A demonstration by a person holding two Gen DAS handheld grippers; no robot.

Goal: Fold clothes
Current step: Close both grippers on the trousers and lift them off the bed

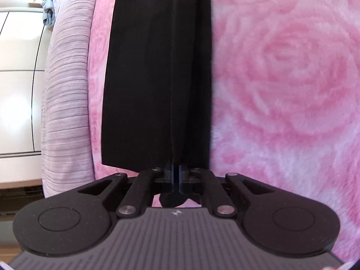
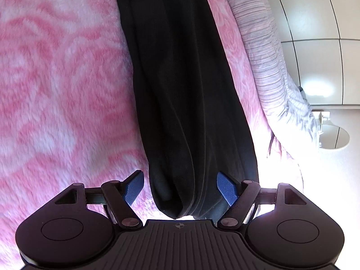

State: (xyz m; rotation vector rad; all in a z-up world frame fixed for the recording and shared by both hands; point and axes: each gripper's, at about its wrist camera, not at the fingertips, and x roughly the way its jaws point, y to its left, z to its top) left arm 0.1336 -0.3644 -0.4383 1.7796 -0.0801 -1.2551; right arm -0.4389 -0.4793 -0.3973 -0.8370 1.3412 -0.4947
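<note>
A long black garment (image 1: 157, 72) lies stretched across a pink rose-patterned fleece blanket (image 1: 281, 78). My left gripper (image 1: 176, 171) is shut on the near end of the black garment, whose seam runs straight away from the jaws. In the right wrist view the other end of the black garment (image 2: 186, 94) is bunched in folds between the fingers of my right gripper (image 2: 180, 187). The blue pads (image 2: 135, 189) stand wide apart on either side of the cloth and do not press it.
A striped lilac-grey sheet (image 1: 65, 103) runs along the bed's edge beside the blanket. White cabinet doors (image 1: 18, 85) stand beyond it, and a crumpled light-blue cloth (image 1: 48, 11) lies at the far corner. The sheet (image 2: 265, 51) and white cabinets (image 2: 319, 33) also show in the right wrist view.
</note>
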